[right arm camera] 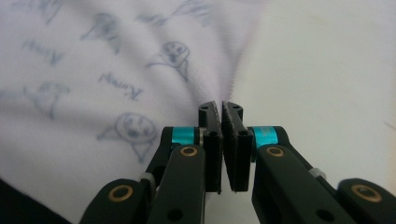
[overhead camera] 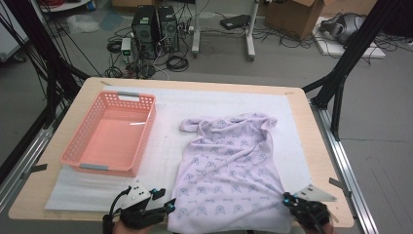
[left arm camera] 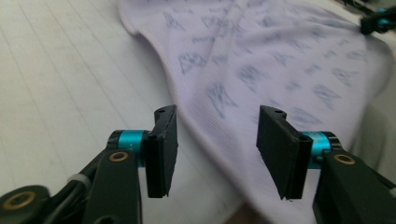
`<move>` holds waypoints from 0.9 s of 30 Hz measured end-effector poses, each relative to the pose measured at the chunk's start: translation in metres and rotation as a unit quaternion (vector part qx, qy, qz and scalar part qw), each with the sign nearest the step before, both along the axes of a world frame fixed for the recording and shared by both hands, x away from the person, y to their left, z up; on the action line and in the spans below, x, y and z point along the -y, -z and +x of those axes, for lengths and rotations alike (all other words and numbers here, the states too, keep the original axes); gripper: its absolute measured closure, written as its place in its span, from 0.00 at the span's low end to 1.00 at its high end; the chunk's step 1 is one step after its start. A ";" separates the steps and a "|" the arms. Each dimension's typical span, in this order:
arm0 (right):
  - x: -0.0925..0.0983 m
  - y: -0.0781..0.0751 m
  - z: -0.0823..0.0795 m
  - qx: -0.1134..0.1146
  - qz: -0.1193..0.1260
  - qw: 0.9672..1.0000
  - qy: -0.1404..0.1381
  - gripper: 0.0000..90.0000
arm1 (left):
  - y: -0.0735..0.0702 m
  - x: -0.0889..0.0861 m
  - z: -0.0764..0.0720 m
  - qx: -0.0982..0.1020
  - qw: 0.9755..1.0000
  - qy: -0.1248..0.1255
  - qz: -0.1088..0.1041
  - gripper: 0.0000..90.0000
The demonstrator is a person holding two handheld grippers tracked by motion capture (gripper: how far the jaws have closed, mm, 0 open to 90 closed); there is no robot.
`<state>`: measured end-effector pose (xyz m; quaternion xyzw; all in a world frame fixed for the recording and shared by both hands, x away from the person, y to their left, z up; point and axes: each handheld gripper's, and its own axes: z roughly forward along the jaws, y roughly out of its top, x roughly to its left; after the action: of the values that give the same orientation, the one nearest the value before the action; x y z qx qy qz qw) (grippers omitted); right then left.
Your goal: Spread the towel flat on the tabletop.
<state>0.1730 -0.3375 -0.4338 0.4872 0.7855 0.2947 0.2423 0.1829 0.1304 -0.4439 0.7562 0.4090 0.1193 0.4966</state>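
Right claw (right arm camera: pixel 220 109) pinches shirt (right arm camera: pixel 116 70) edge

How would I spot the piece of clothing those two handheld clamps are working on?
Start at the wooden table with the white mat. Right of the pink plastic basket lies a pale lilac garment, spread flat towards the near edge. Small blue-grey cartoon prints all over it mark it out as the only cloth there.

Empty pink basket (overhead camera: pixel 111 134) on the white mat (overhead camera: pixel 165 146), left side of the wooden table (overhead camera: pixel 311 146).
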 end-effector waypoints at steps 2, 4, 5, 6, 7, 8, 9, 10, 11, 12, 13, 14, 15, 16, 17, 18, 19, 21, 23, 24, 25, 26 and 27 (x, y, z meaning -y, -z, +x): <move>0.019 -0.001 -0.005 -0.006 0.034 0.999 0.027 0.96 | 0.001 0.008 0.008 -0.005 1.000 0.003 0.001 0.52; 0.026 0.002 -0.009 -0.014 0.071 0.997 0.012 0.93 | 0.004 0.018 0.016 -0.014 1.000 0.012 0.007 0.50; 0.025 0.003 -0.011 -0.013 0.080 0.997 0.000 0.90 | 0.006 0.023 0.020 -0.019 1.000 0.016 0.013 0.49; 0.024 0.003 -0.011 -0.011 0.083 0.996 -0.006 0.81 | 0.007 0.029 0.025 -0.023 0.999 0.017 0.017 0.49; 0.022 0.002 -0.010 -0.008 0.085 0.996 -0.004 0.76 | 0.009 0.034 0.028 -0.029 0.999 0.017 0.023 0.49; 0.021 0.001 -0.009 -0.005 0.088 0.996 -0.003 0.74 | 0.011 0.040 0.032 -0.034 0.999 0.015 0.033 0.49; 0.019 0.000 -0.008 -0.001 0.089 0.996 -0.004 0.71 | 0.011 0.042 0.032 -0.023 0.999 0.008 0.047 0.50; 0.018 0.000 -0.006 0.003 0.088 0.996 -0.001 0.67 | 0.010 0.044 0.031 -0.016 0.998 -0.001 0.066 0.58; 0.016 0.000 -0.005 0.005 0.089 0.996 -0.001 0.65 | 0.009 0.045 0.031 -0.004 0.996 -0.007 0.089 0.72; 0.015 0.001 -0.003 0.006 0.089 0.996 -0.001 0.63 | 0.008 0.043 0.032 -0.001 0.996 0.005 0.094 0.87; 0.013 0.002 0.000 0.004 0.084 0.996 -0.002 0.61 | 0.007 0.043 0.034 -0.007 0.996 0.001 0.093 0.97; 0.011 0.003 0.004 0.002 0.081 0.997 -0.002 0.61 | 0.006 0.043 0.036 -0.004 0.995 -0.004 0.097 0.97; 0.010 0.004 0.007 0.001 0.078 0.997 -0.005 0.61 | 0.003 0.040 0.041 0.002 0.995 -0.013 0.100 0.97; 0.007 0.006 0.012 -0.002 0.071 0.997 -0.008 0.62 | 0.000 0.037 0.047 -0.001 0.996 -0.023 0.088 0.98; 0.004 0.007 0.018 -0.005 0.070 0.997 -0.010 0.63 | -0.002 0.034 0.052 -0.005 0.997 -0.030 0.076 0.98; 0.002 0.008 0.024 -0.007 0.065 0.998 -0.013 0.63 | -0.005 0.032 0.058 -0.008 0.997 -0.034 0.073 0.98; -0.001 0.009 0.031 -0.009 0.060 0.998 -0.015 0.68 | -0.007 0.031 0.064 -0.008 0.997 -0.037 0.073 0.98; -0.005 0.010 0.042 -0.007 0.060 0.998 -0.025 0.88 | -0.009 0.029 0.074 -0.009 0.997 -0.039 0.067 0.98; -0.008 0.010 0.052 -0.018 0.071 0.997 -0.034 0.97 | -0.008 0.029 0.083 -0.009 0.996 -0.050 0.070 0.97; -0.009 0.010 0.056 -0.015 0.067 0.997 -0.035 0.98 | -0.007 0.028 0.087 -0.011 0.996 -0.056 0.073 0.98; -0.009 0.010 0.059 -0.007 0.063 0.998 -0.026 0.98 | -0.005 0.028 0.091 -0.012 0.995 -0.063 0.075 0.98; -0.008 0.010 0.062 0.002 0.062 0.998 -0.012 0.98 | -0.003 0.027 0.094 -0.016 0.995 -0.065 0.073 0.97; -0.007 0.011 0.064 0.010 0.066 0.998 0.002 0.98 | -0.001 0.027 0.095 -0.019 0.995 -0.066 0.067 0.97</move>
<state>0.2370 -0.3302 -0.4443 0.5003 0.7612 0.3502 0.2180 0.2778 0.1037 -0.4429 0.7609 0.4588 0.1647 0.4283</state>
